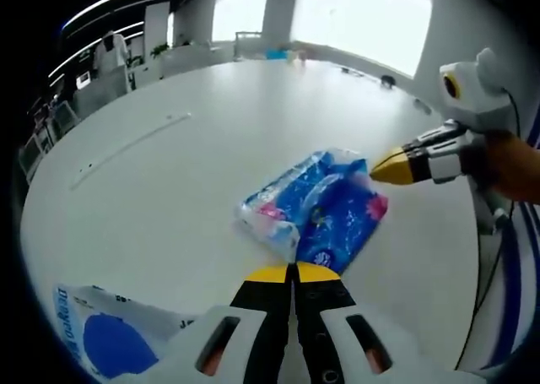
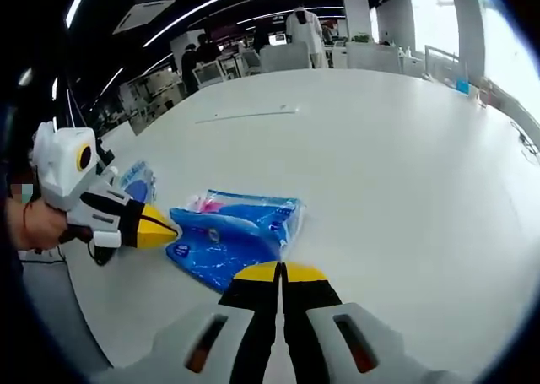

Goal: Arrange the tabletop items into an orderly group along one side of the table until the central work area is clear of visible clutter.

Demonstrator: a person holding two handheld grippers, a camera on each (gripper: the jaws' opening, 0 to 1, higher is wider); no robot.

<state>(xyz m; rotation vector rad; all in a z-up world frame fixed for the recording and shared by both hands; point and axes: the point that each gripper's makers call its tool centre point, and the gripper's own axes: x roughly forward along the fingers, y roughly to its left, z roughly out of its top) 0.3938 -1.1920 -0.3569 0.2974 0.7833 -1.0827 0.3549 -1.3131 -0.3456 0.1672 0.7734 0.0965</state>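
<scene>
Tissue packs (image 1: pixel 314 212), blue printed plastic, lay loosely stacked on white table (image 1: pixel 169 173), well out from any edge, likely still in the central area meant to be cleared; same bundle at (image 2: pixel 232 235) in right gripper view

Left gripper (image 1: pixel 294 273) sat just short of near corner of tissue packs, yellow-tipped jaws pressed together, nothing between them; also seen at (image 2: pixel 162 228) in right gripper view, tip touching or nearly touching side of tissue packs, held by a hand (image 2: pixel 38 224). Probably closed so as to work as a blunt pusher rather than a clamp

Right gripper (image 2: pixel 281 273) likewise narrow, jaws together and empty, close to edge of tissue packs; seen at (image 1: pixel 390 165) in left gripper view, tip against or just beside far corner of tissue packs. Could not tell real contact on either side

Grippers placed on roughly opposite sides of tissue packs, probably to pin the bundle between two tips and slide or square it up without the slippery wrap skidding away

White bag with blue disc print (image 1: pixel 110 338) lay near tissue packs, toward table edge on left gripper's side; glimpsed at (image 2: pixel 137 181) behind left gripper. Likely start of the tidy group, so tissue packs judged due to go beside it

Thin strip (image 1: pixel 126 148) lay well apart from tissue packs, farther across table
</scene>
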